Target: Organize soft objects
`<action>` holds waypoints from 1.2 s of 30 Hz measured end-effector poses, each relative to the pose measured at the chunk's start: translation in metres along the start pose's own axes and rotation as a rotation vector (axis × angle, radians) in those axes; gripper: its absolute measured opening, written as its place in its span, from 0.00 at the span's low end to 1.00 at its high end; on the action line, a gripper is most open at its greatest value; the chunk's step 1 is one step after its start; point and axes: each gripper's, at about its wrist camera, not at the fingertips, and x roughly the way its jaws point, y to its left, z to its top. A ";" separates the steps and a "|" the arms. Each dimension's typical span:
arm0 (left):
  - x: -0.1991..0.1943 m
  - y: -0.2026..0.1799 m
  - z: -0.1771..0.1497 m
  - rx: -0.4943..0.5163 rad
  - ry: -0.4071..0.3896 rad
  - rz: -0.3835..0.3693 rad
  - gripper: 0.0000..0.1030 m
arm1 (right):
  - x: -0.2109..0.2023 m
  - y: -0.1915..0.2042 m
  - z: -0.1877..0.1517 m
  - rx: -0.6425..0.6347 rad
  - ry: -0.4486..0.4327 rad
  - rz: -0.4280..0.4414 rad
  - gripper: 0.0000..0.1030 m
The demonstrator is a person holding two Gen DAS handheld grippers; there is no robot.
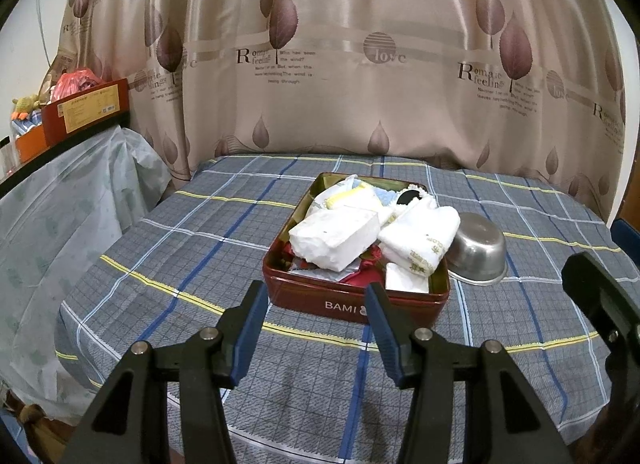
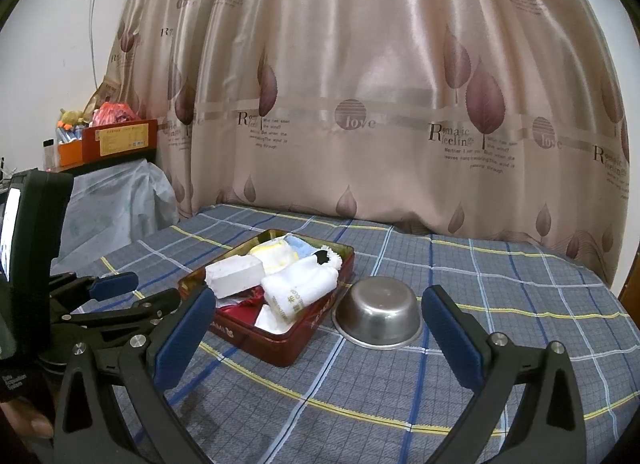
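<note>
Both grippers, left (image 1: pixel 316 298) & right (image 2: pixel 316 312), gape empty; tin (image 1: pixel 356 300) label cut off, red contents buried.

Black plastic tongs (image 1: pixel 316 328) with ribbed blue pads (image 1: pixel 382 328) (silver round pivot screws), both hands alike (image 2: pixel 316 328).

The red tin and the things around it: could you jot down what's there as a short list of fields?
Container: red tin, lid off, on the plaid cloth
Contents: white block, rolled white towel, other small cloths
Beside it: steel bowl, upside down
Left gripper: open, empty
Right gripper: open, empty
</note>
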 end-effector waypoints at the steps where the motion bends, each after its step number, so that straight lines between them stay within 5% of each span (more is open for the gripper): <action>1: 0.000 0.001 0.000 0.001 0.001 0.000 0.51 | 0.000 0.000 0.000 0.000 0.000 0.001 0.99; 36: 0.003 0.000 -0.005 0.014 0.014 -0.001 0.55 | 0.000 0.003 -0.007 0.001 0.011 0.001 0.99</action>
